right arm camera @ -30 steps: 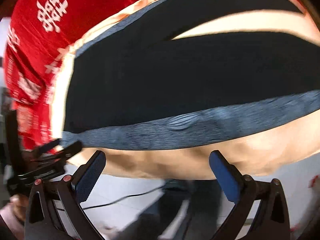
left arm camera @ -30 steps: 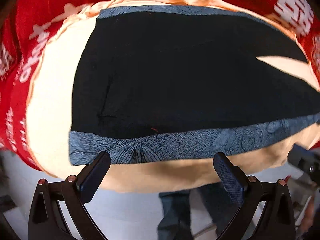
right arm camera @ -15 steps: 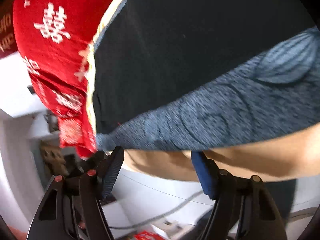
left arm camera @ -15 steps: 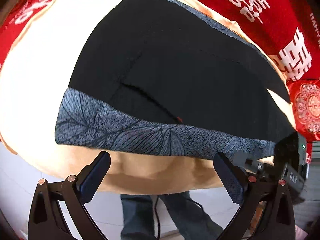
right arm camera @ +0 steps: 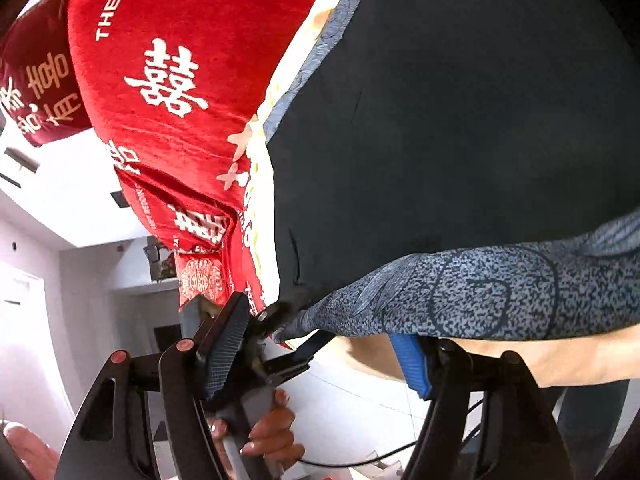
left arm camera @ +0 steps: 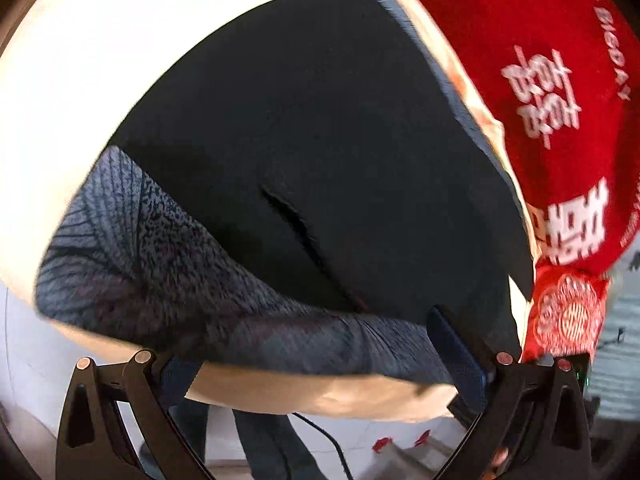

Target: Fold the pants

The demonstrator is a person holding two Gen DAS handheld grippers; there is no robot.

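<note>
Black pants (left arm camera: 312, 152) with a blue-grey patterned waistband (left arm camera: 168, 276) lie flat on a cream cloth (left arm camera: 80, 60). In the left wrist view my left gripper (left arm camera: 316, 356) is open, its jaws wide on either side of the waistband at the table's near edge. In the right wrist view the pants (right arm camera: 460, 120) and the waistband (right arm camera: 500, 296) fill the right side. My right gripper (right arm camera: 320, 348) is open around the waistband's left corner, with one pad below the cloth edge. The left gripper's body (right arm camera: 256, 360) shows just behind that corner.
A red cloth with white characters (left arm camera: 560, 120) covers the table under the cream cloth; it also shows in the right wrist view (right arm camera: 168, 80). Beyond the near edge are white floor (left arm camera: 40, 380), a cable and the person's legs (left arm camera: 264, 440).
Both grippers have moved closer to the waistband and swung toward its corners. The waistband edge now lies between each pair of jaws. The right jaws have narrowed somewhat.
</note>
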